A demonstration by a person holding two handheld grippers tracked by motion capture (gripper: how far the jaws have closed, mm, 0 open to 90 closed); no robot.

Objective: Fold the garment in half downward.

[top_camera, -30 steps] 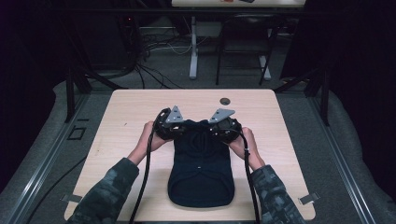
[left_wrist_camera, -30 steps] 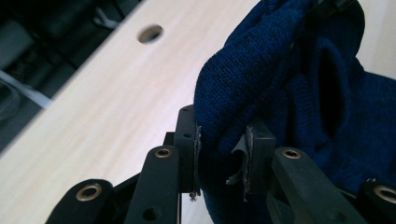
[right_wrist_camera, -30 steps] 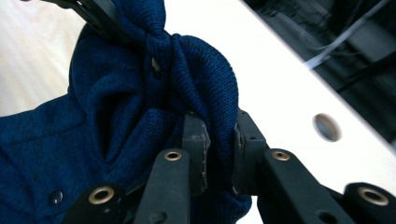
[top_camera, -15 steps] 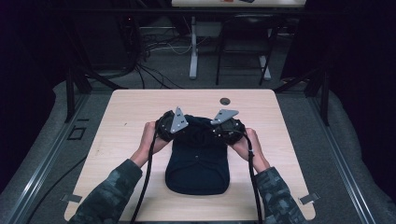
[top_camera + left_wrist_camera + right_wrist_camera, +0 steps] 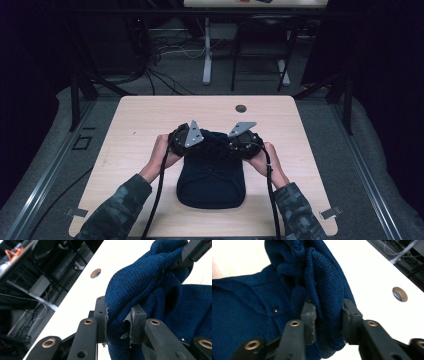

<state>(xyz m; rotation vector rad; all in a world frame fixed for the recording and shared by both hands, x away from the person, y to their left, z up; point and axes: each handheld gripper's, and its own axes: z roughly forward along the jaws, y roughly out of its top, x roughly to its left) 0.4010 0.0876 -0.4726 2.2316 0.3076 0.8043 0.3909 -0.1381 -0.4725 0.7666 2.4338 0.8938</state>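
A dark blue knitted garment point(image 5: 210, 175) lies folded in the middle of the wooden table point(image 5: 140, 125), its far end bunched up. My left gripper point(image 5: 201, 144) is at that end's left corner, shut on a thick fold of knit point(image 5: 125, 295); both pads point(image 5: 137, 315) press into it. My right gripper point(image 5: 228, 147) grips the right corner. Its jaws have just been opening a little, and a roll of the fabric point(image 5: 324, 282) still fills the gap between the pads point(image 5: 309, 315). A small dark button point(image 5: 275, 309) shows on the flat part.
A round cable hole point(image 5: 241, 108) sits in the table's far middle. Part of the right gripper's jaw point(image 5: 195, 252) shows in the left gripper view. Cables point(image 5: 165, 80) and desk legs point(image 5: 207, 55) stand on the floor beyond the table.
The garment's near edge has drawn back from the table's front edge, so it looks shorter. Both hands have hardly shifted.
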